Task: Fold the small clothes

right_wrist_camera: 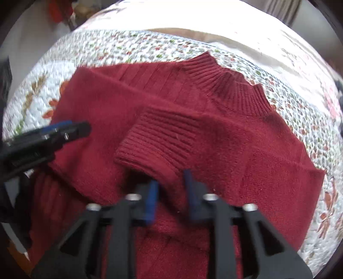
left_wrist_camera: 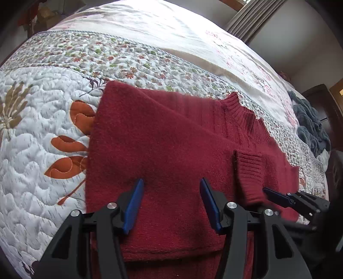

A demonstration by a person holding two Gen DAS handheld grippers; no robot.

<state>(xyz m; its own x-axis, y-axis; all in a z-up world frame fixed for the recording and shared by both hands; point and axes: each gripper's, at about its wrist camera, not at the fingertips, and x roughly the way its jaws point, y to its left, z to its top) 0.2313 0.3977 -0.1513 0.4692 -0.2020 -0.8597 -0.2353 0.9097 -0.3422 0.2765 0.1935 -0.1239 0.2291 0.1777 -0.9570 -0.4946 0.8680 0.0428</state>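
A quilted floral bedspread [left_wrist_camera: 42, 133] covers the near bed; a pale embroidered sheet [left_wrist_camera: 171, 28] lies beyond it; a grey-blue blanket [left_wrist_camera: 308, 124] bunches far right, below a grey curtain [left_wrist_camera: 248, 19].

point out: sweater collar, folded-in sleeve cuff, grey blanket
sweater collar [right_wrist_camera: 233, 85]: right wrist view, on the ribbed neck band.
sleeve cuff [right_wrist_camera: 158, 139]: right wrist view, on the ribbed end lying across the body.
grey blanket [left_wrist_camera: 310, 126]: left wrist view, on the crumpled heap's middle.

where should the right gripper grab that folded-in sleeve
Take the sleeve's ribbed cuff at its free near edge, coming low from the near side with the right gripper; that thick edge lies loose atop the red sweater, facing the open jaws.
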